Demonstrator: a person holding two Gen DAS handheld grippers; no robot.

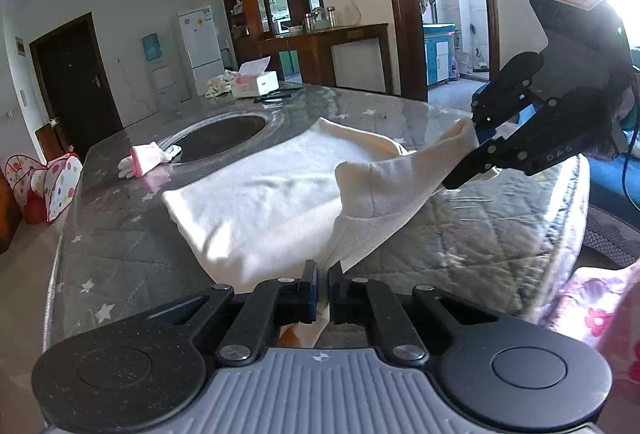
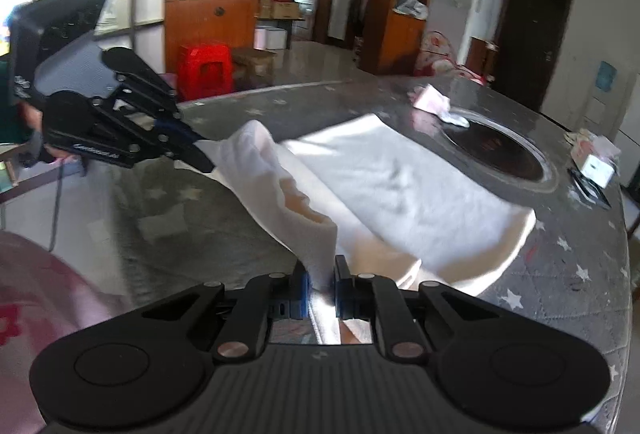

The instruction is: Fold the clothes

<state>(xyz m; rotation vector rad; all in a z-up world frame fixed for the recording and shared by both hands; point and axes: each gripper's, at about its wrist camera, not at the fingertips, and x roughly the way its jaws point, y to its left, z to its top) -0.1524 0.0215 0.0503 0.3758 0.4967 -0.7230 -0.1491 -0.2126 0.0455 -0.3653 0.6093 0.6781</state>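
Garment (image 1: 256,209) cream-white — table cover (image 1: 480,234) grey, quilted, white stars — glove (image 1: 146,157) pink-white.

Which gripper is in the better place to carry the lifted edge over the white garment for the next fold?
Probably neither alone: the left gripper and right gripper each pinch one corner of the white garment, so both should move together.

We find the right hand-held gripper (image 2: 322,280) clamped on a corner of the white garment (image 2: 400,185), lifted off the counter (image 2: 560,266). The left hand-held gripper (image 2: 200,157) grips another raised corner at left. A pink-and-white glove (image 2: 436,105) lies beside the dark round recess (image 2: 500,149).
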